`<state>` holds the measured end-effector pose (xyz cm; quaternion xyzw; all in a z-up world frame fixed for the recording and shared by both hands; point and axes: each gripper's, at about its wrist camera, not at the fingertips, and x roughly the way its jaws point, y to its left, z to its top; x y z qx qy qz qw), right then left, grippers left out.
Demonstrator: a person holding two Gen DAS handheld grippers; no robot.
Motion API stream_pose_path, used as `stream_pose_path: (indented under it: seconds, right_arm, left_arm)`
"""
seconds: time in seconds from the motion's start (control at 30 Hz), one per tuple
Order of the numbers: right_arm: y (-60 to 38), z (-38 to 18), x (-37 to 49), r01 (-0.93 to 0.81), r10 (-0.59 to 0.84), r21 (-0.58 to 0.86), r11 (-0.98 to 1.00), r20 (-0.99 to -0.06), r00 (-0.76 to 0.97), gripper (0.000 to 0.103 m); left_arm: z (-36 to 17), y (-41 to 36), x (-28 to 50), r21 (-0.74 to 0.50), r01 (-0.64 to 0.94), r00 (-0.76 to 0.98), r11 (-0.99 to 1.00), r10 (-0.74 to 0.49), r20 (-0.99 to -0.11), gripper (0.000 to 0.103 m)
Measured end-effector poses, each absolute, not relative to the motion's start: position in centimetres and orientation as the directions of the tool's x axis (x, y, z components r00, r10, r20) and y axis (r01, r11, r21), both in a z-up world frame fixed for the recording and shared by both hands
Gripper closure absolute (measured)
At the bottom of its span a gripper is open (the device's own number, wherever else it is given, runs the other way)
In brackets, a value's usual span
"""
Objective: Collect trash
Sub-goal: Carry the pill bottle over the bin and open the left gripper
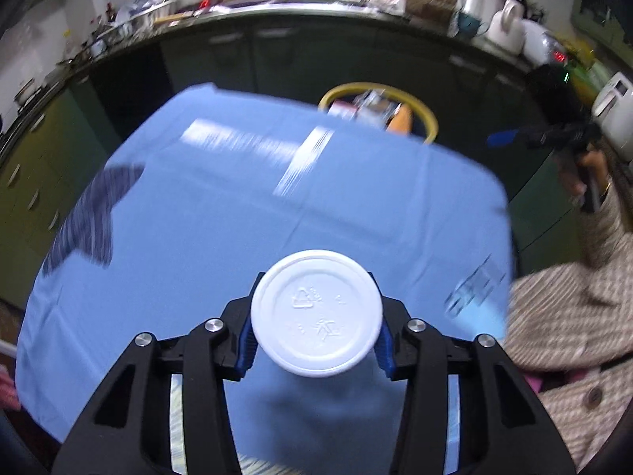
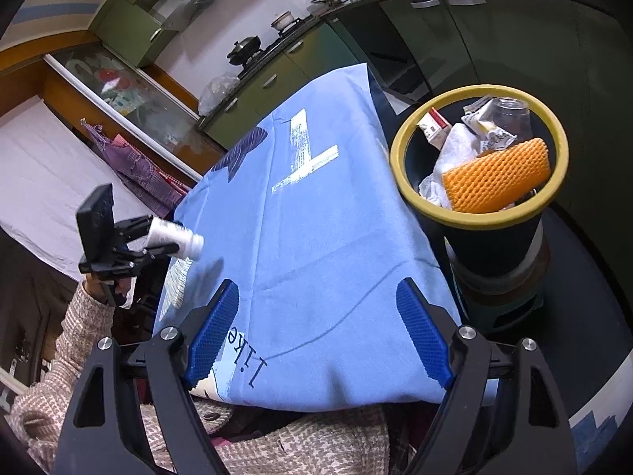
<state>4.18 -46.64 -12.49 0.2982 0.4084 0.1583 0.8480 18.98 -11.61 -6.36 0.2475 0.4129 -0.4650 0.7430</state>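
A white plastic bottle (image 1: 316, 312) hangs above the blue tablecloth (image 1: 245, 206) with my left gripper (image 1: 314, 340) shut on its sides, its round base facing the camera. The right wrist view shows that bottle (image 2: 174, 237) lying sideways in the left gripper (image 2: 158, 243), over the table's left edge. My right gripper (image 2: 318, 289) is open and holds nothing above the near end of the cloth (image 2: 316, 217). A dark bin with a yellow rim (image 2: 474, 219) stands off the table's right side and holds trash: an orange foam net (image 2: 498, 176), white tissue, a clear cup.
The bin's rim (image 1: 431, 122) shows beyond the table's far edge in the left wrist view, and the right gripper (image 1: 510, 137) is held out at the right. A person's patterned sleeve (image 1: 573, 316) lies by the table's right side. Green cabinets and cluttered counters ring the room.
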Motion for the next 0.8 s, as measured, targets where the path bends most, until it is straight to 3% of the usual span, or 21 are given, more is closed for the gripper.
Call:
stream_pose_path:
  seconds: [0.47, 0.8]
  right_arm:
    - [-54.2, -14.3, -1.1, 0.065, 0.447, 0.694, 0.717, -0.53, 0.72, 0.022]
    - [-58.7, -16.7, -4.0, 0.136, 0.411, 0.738, 0.66, -0.507, 0.758, 0.021]
  left_arm:
    - [-1.5, -28.6, 19.2, -0.045, 0.953, 0.144, 0.298, -0.582, -0.8, 0.058]
    - [-8.2, -44.2, 22.5, -0.045, 0.972, 0.067, 0.23, -0.456, -0.888, 0.058]
